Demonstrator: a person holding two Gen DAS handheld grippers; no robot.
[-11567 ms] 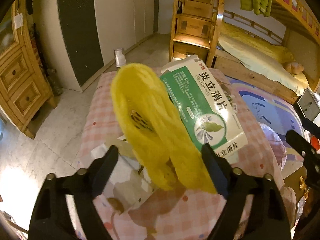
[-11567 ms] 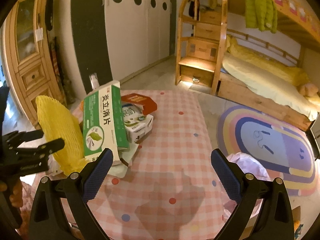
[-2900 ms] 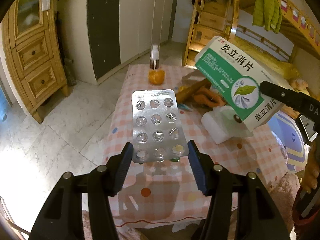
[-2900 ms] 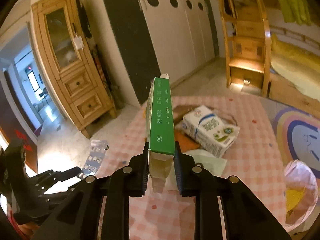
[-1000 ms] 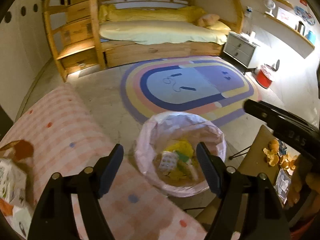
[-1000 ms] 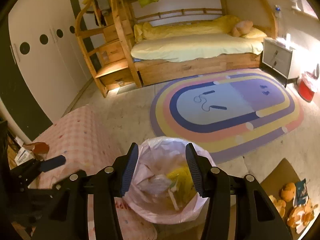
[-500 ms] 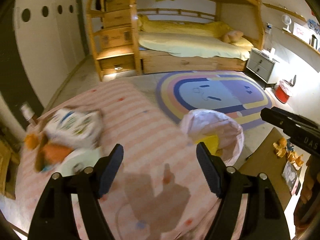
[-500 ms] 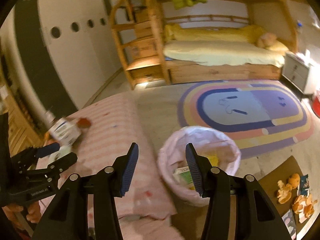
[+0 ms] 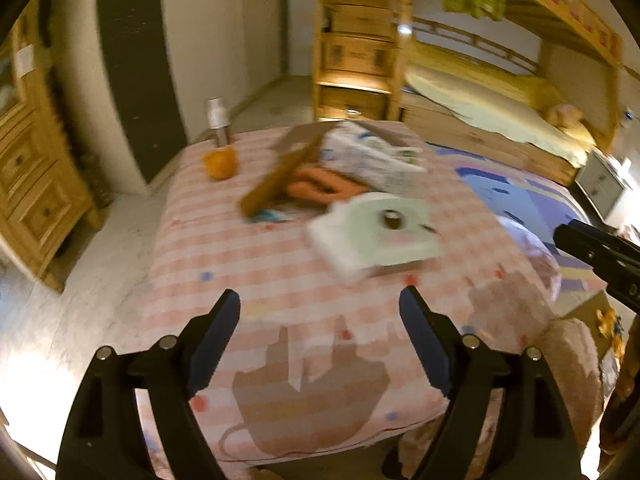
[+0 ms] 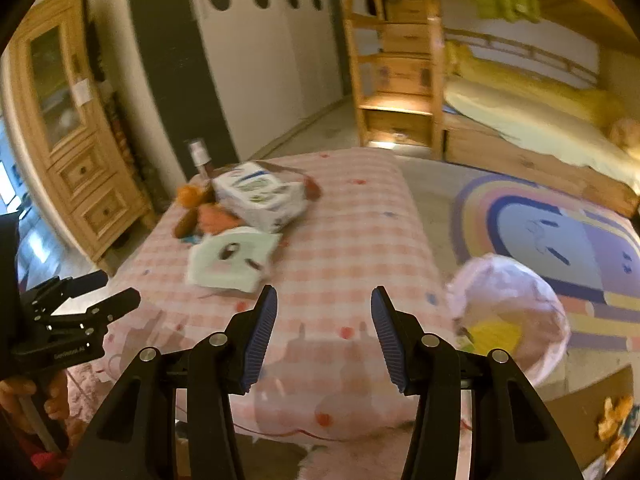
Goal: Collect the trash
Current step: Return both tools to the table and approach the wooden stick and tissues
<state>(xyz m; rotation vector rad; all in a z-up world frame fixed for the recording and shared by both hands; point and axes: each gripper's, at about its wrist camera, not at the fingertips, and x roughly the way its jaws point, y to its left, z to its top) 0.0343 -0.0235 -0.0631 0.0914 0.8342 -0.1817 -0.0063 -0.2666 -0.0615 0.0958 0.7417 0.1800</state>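
Note:
Trash lies on the pink checked table (image 9: 280, 272): a pale green flat packet (image 9: 380, 236), a white printed carton (image 9: 372, 156), an orange wrapper (image 9: 320, 188) and a brown strip (image 9: 276, 184). The same pile shows in the right wrist view, packet (image 10: 232, 260) and carton (image 10: 260, 196). My left gripper (image 9: 320, 336) is open and empty above the table's near part. My right gripper (image 10: 324, 328) is open and empty above the table's near edge. The pink bag-lined bin (image 10: 516, 312) stands on the floor to the right, with yellow trash in it.
An orange fruit (image 9: 220, 162) and a spray bottle (image 9: 218, 122) stand at the table's far left corner. A wooden cabinet (image 10: 76, 136) is on the left, a bunk bed with stairs (image 10: 400, 60) behind, a rainbow rug (image 10: 560, 232) on the floor.
Both grippers have swung left from the bin back over the table. The trash pile now lies ahead of them. Both stay open and empty.

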